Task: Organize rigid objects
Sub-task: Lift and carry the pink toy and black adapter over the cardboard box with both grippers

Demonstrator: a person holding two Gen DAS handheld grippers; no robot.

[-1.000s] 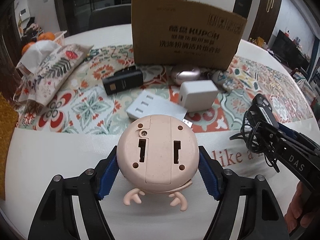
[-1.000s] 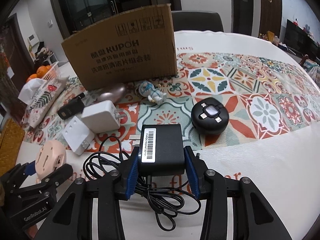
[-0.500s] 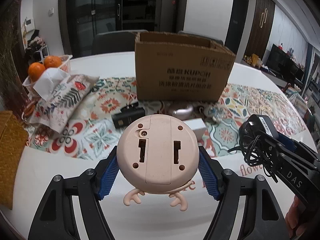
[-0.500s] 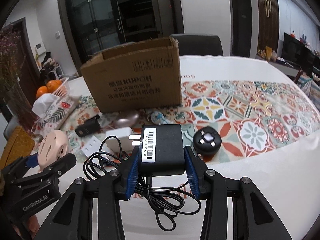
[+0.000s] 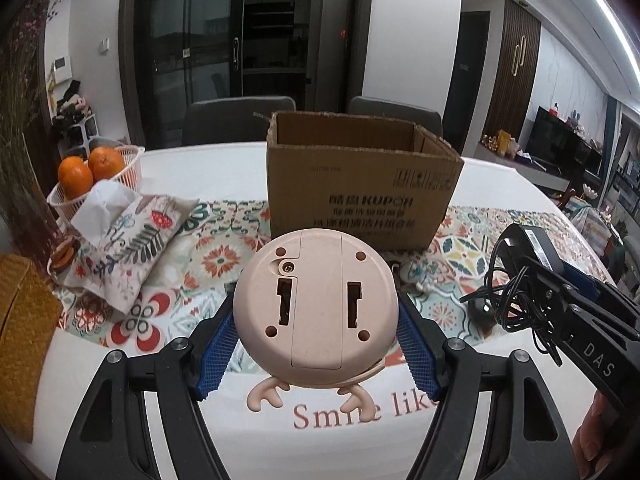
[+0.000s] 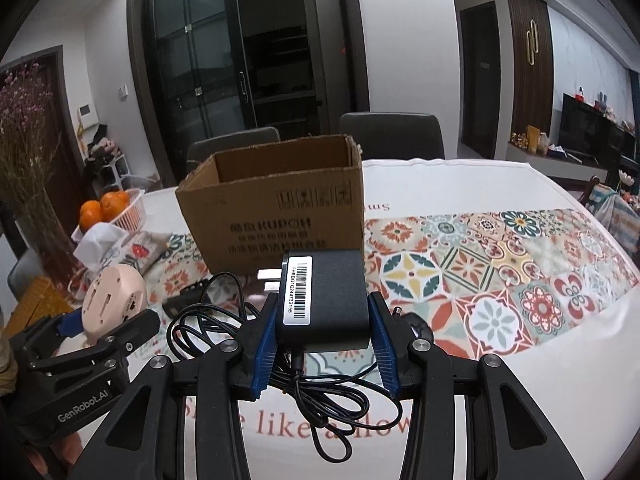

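My left gripper (image 5: 316,348) is shut on a round pink alarm clock (image 5: 316,300) with antler feet, its back facing the camera, held above the table. It also shows in the right wrist view (image 6: 114,300). My right gripper (image 6: 322,344) is shut on a black power adapter (image 6: 324,300) whose tangled cable (image 6: 316,400) hangs below. The adapter also shows in the left wrist view (image 5: 536,252). An open cardboard box (image 5: 360,184) stands ahead on the patterned runner, its top at about the held objects' height; it also shows in the right wrist view (image 6: 276,208).
A floral tissue pouch (image 5: 124,240) and a basket of oranges (image 5: 92,176) sit at left. A small figurine (image 5: 416,276) and a black round object (image 5: 480,312) lie by the box. A dark device (image 6: 184,300) lies on the runner. Chairs stand behind the table.
Both grippers have risen and tilted up with their loads. The box's open top is now visible, and the small items on the runner are mostly hidden behind the clock and adapter.
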